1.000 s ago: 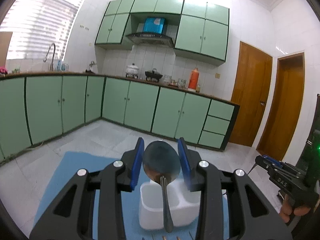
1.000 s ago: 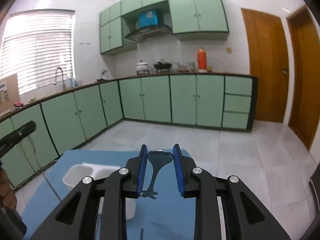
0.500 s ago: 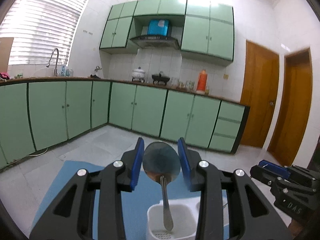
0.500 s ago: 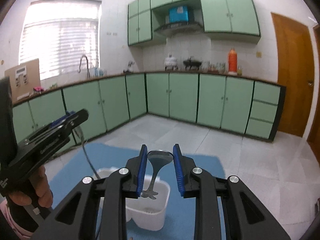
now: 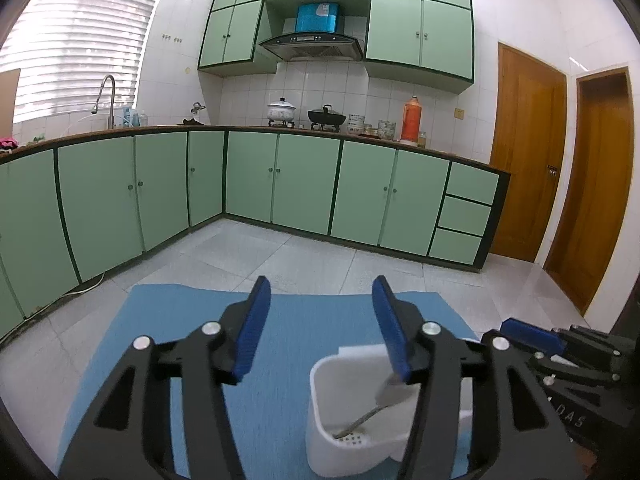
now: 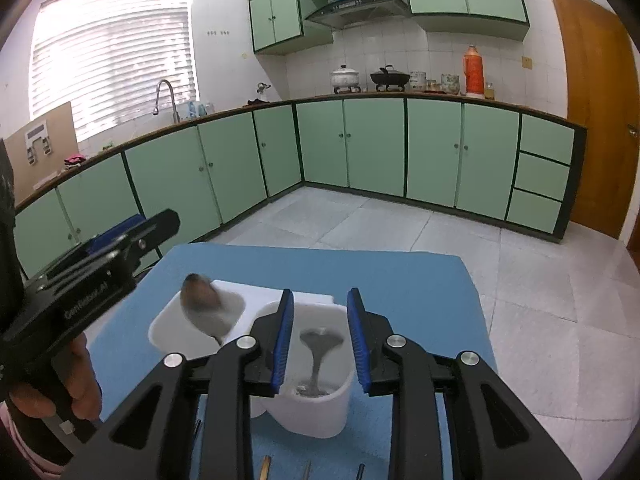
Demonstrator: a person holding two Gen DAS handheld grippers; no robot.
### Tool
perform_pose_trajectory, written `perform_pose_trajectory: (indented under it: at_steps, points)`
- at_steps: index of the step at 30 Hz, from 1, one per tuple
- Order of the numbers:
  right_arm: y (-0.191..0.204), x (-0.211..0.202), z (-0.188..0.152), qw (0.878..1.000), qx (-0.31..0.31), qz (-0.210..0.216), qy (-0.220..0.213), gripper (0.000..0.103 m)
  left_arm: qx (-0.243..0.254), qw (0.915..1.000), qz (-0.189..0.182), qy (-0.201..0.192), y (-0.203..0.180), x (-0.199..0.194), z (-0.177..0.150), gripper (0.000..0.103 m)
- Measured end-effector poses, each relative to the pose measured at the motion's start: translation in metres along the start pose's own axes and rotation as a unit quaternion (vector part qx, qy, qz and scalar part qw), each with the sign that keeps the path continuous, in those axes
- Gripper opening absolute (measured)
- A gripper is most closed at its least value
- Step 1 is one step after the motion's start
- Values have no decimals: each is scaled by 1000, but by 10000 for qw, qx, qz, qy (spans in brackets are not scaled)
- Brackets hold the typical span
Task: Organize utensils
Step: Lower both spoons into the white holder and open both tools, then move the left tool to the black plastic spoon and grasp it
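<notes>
Blue mat (image 6: 400,276) covers the surface, kitchen floor tiles beyond it. On the mat stands a white two-compartment utensil holder (image 6: 320,412), just ahead of both claws. Left claw (image 5: 320,332): jaws opening, wide apart, nothing between the blue pads; the large spoon (image 6: 202,308) is free of it and sits in the left compartment, bowl up, blurred, handle running down to the perforated bottom, tilted toward the right pad as the left wrist view shows it. Right claw (image 6: 320,340): jaws opening slightly, pads standing either side of the second spoon (image 6: 320,344) without visibly pressing on it; that one stands in the right compartment, bowl up, long axis near vertical, foot apparently on the compartment floor, directly between and just below the pads. A hand (image 6: 52,400) grips the left tool's handle at the edge of the right wrist view. Judgement: both spoons look delivered; what matters next is the loose cutlery tips (image 6: 308,472) that peek out at the bottom edge of the right wrist view, on the near side of the holder, behind the claw tips. Their long axes seem to run toward the holder. Right claw seems nearer, but how they lie is mostly hidden.
</notes>
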State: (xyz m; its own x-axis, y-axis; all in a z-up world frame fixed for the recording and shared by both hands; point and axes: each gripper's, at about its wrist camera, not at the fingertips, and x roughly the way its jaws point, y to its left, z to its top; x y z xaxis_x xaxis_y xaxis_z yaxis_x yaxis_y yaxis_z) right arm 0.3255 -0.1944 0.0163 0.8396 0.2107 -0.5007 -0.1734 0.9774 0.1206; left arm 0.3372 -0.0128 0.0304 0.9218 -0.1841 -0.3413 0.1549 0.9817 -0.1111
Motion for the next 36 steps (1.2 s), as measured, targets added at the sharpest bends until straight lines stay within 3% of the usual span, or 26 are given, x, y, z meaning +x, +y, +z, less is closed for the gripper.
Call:
perform_pose_trajectory:
  at_steps: [10, 12, 15, 21, 29, 36]
  points:
    - [-4, -51, -13, 9993, 89, -94, -349, 51, -44, 10000, 20, -41, 3, -47, -12, 76]
    - [-6, -61, -17, 9990, 126, -151, -404, 58, -98, 9999, 13, -31, 5, -60, -18, 87]
    - [-10, -80, -30, 9983, 156, -276, -481, 72, -176, 9998, 64, 62, 10, -78, -26, 91]
    - [-18, -102, -60, 9977, 270, -511, -361, 86, -328, 9980, 204, 505, 22, -100, -49, 95]
    - [-26, -110, -105, 9969, 363, -695, 19, 89, -120, 9913, 418, 1246, 21, -107, -97, 95]
    - [-32, -109, -134, 9954, 469, -758, 362, 89, -203, 9759, 577, 2094, 26, -96, -142, 95]
